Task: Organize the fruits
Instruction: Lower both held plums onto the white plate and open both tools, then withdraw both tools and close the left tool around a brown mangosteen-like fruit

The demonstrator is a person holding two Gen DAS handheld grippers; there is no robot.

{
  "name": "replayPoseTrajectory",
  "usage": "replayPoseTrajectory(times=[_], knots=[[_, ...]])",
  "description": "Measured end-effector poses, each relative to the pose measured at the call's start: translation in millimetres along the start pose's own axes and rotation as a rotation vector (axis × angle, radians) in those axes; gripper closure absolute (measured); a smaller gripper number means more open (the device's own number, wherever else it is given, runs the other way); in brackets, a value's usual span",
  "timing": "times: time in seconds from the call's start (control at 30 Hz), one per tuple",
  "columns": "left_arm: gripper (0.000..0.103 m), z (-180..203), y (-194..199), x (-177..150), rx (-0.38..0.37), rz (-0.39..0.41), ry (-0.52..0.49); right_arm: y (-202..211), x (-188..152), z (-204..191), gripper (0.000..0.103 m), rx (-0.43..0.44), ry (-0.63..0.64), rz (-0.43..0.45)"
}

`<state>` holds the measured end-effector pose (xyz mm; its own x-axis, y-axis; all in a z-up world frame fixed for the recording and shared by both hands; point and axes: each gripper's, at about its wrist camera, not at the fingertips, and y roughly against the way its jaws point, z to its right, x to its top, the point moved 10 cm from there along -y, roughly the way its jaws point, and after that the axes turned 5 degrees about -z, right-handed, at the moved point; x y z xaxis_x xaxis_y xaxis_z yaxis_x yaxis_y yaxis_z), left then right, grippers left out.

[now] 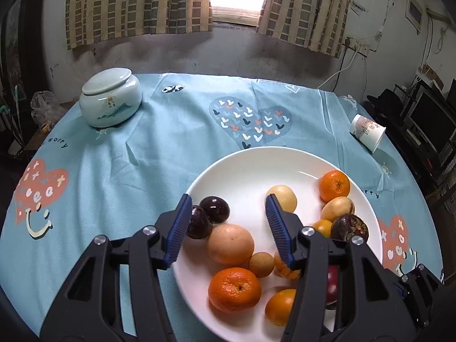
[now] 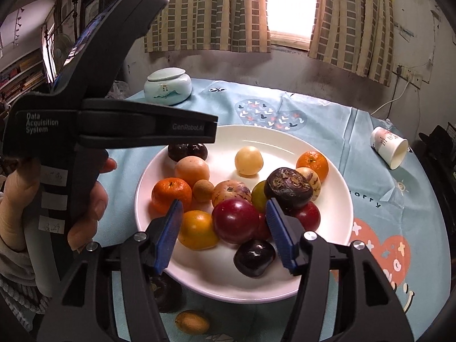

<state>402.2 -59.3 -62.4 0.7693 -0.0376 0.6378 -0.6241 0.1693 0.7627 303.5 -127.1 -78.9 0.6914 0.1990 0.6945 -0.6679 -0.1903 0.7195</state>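
A white plate [image 1: 242, 168] [image 2: 285, 142] on the blue tablecloth holds several fruits: mandarins [image 1: 234, 289] [image 2: 171, 194], a pale orange [image 1: 230, 244], dark passion fruits [image 1: 214, 209] [image 2: 287, 188], red plums [image 2: 235, 220], a pale round fruit [image 2: 248, 160]. My left gripper [image 1: 229, 203] is open and empty, low over the plate's left side. My right gripper [image 2: 223, 208] is open and empty, just above the near fruits, with a red plum between its fingers' line. A dark fruit [image 2: 164, 292] and a small orange fruit [image 2: 191, 322] lie on the cloth near the plate.
A lidded pale ceramic jar [image 1: 109, 101] [image 2: 167, 86] stands at the table's far left. A paper cup [image 1: 367, 131] [image 2: 390, 147] lies on its side at the right. The left hand-held gripper's body [image 2: 114, 125] fills the left of the right wrist view.
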Motion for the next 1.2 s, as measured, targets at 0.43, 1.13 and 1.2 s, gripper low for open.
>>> replayPoseTrajectory(times=[0.43, 1.13, 1.2], knots=[[0.042, -22.1, 58.9, -54.9, 0.052, 0.009, 0.027, 54.4, -10.2, 7.7, 0.042, 0.002, -0.075, 0.064], [0.042, 24.2, 54.7, -158.9, 0.045, -0.102, -0.117, 93.5, -54.8, 50.5, 0.042, 0.063, -0.292, 0.085], [0.042, 27.9, 53.3, -158.7, 0.042, -0.100, -0.130, 93.8, -55.3, 50.9, 0.042, 0.063, -0.290, 0.084]])
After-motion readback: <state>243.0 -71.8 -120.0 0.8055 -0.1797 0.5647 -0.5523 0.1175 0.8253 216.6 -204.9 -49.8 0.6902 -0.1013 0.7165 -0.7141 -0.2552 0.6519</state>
